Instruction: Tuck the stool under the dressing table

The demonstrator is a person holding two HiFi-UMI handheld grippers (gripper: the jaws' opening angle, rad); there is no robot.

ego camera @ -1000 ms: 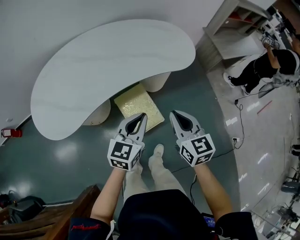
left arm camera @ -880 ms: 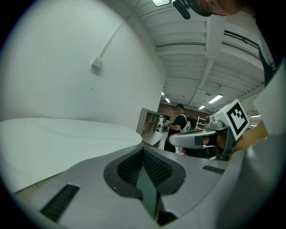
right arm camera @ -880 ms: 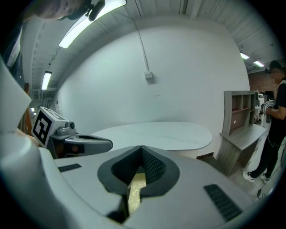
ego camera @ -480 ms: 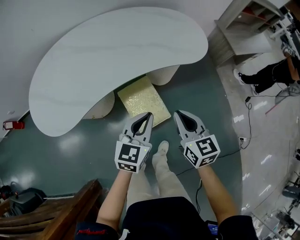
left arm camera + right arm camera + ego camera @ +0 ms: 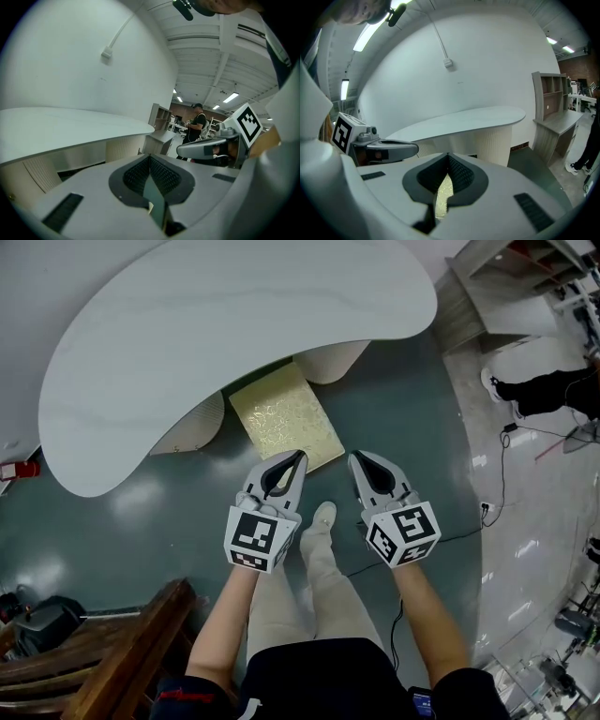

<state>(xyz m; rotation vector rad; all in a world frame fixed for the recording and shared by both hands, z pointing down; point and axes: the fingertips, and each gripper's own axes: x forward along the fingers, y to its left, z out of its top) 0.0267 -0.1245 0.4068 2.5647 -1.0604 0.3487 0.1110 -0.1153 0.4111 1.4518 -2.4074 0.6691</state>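
half under the dressing table (image 5: 234, 324), the gold stool (image 5: 286, 418) pokes out. our left claw (image 5: 296, 461) and right claw (image 5: 357, 459) look pressed together, empty. we should push its near edge evenly.

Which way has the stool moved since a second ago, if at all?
No. The stool still sits between the two table legs, its far end under the tabletop.
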